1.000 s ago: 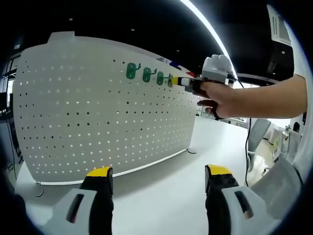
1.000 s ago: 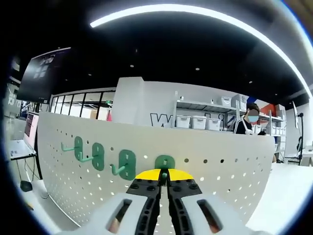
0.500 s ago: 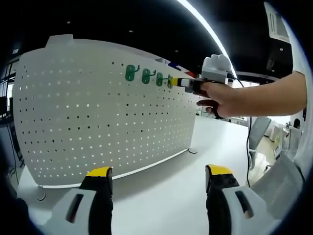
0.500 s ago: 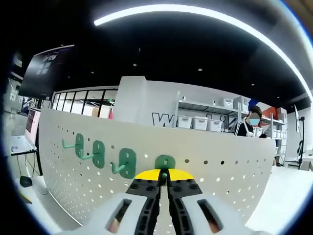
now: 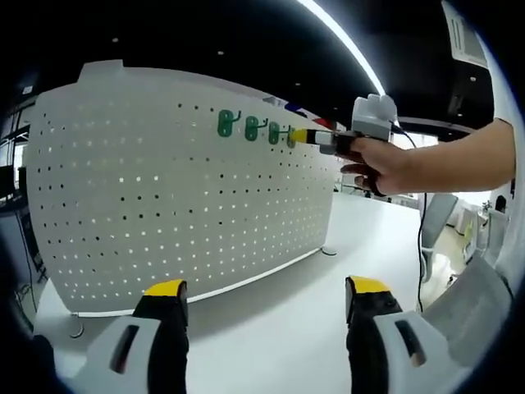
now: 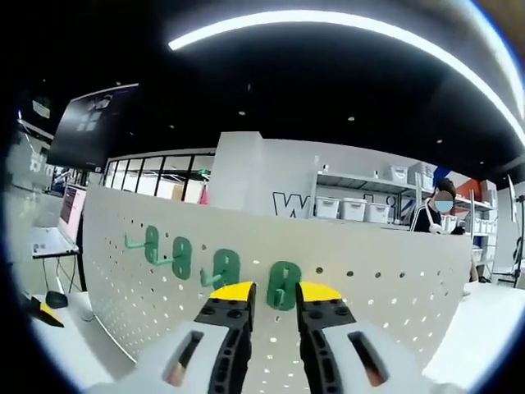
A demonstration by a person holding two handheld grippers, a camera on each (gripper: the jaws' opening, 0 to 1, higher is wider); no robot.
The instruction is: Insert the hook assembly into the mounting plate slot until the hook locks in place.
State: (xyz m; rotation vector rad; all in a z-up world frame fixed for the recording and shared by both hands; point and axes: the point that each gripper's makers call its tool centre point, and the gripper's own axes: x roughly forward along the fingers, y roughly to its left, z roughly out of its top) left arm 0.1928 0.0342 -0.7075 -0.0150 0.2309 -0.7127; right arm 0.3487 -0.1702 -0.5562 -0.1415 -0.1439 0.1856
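Note:
The white perforated mounting plate [image 5: 164, 189] stands upright on the table. Several green hooks run along its top row; the rightmost hook [image 5: 289, 137] sits just ahead of my right gripper [image 5: 299, 136], which a person's hand [image 5: 377, 164] holds up to the plate. In the right gripper view that hook [image 6: 283, 284] hangs on the plate [image 6: 385, 271], framed between the parted yellow-tipped jaws of my right gripper [image 6: 275, 293], which touch nothing. Three more hooks [image 6: 225, 267] hang to its left. My left gripper [image 5: 267, 287] is open and low over the table, holding nothing.
The white table [image 5: 279, 328] stretches in front of the plate. An office chair [image 5: 431, 226] stands at the far right. Behind the plate are shelves with white bins [image 6: 353, 209], a person [image 6: 439, 213] and a wall screen [image 6: 90, 123].
My right gripper's jaws have parted and let go of the rightmost green hook, which stays on the plate. The left gripper has barely moved.

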